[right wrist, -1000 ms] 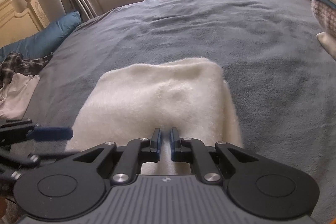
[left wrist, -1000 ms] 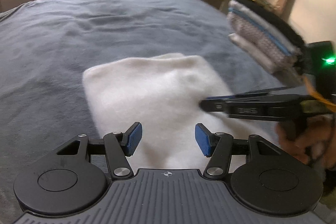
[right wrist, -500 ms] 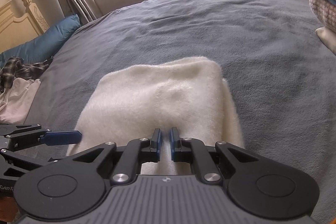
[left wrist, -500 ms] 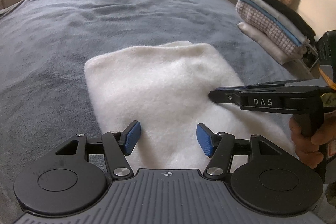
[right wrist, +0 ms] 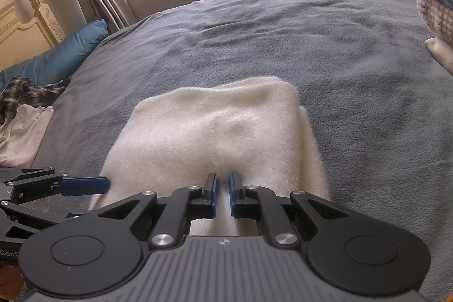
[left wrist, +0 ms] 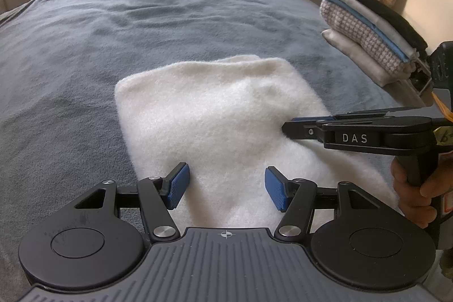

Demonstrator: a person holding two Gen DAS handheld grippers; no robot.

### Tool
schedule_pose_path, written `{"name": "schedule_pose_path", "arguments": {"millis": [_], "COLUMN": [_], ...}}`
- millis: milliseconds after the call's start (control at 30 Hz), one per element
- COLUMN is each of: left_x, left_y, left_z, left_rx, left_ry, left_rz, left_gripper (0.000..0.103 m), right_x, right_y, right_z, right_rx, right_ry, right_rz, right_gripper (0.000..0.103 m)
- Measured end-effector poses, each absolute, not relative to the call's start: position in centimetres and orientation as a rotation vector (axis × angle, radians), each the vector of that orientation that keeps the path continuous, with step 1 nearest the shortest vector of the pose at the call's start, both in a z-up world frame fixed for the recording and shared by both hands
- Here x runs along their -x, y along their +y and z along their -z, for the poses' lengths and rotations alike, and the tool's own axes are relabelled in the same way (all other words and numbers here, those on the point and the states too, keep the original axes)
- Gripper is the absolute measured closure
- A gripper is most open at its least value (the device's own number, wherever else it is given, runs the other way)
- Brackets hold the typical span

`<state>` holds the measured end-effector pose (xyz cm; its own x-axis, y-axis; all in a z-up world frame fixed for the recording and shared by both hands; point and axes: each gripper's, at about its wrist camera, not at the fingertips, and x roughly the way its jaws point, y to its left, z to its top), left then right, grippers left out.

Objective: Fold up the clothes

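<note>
Left wrist view shows the folded white garment (left wrist: 215, 115) on the grey bedspread (left wrist: 85, 53), straight ahead of the spread left gripper (left wrist: 225, 187), while the nearly closed right gripper (right wrist: 223, 190) hovers over its near-right edge.

The near edge of the white garment (left wrist: 215, 126) is hidden behind each gripper's body. Right of the garment, the folded stack (right wrist: 436, 4) is cut by the right-wrist view's edge, and the hand (left wrist: 416, 188) holding the right gripper (left wrist: 286, 128) is partly cut off. Left of the garment, the crumpled clothes (right wrist: 22, 109) run out of view.
</note>
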<state>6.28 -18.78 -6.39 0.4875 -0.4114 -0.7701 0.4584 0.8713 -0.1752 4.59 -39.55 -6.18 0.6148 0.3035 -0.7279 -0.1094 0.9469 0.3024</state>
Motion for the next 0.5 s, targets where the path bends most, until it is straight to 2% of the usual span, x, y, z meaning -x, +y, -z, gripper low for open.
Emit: {"name": "schedule_pose_path", "arguments": {"millis": [500], "left_x": [-6.06], "left_y": [-19.00], "left_z": [6.37], "left_rx": [-0.083], "left_ry": [0.911], "left_rz": [0.522], "left_gripper": [0.044], "right_x": [-4.66], "right_y": [-39.62], "right_z": [6.21], "right_rx": [-0.236], "right_ry": [0.878], "right_rz": [-0.244], "right_gripper": [0.095]}}
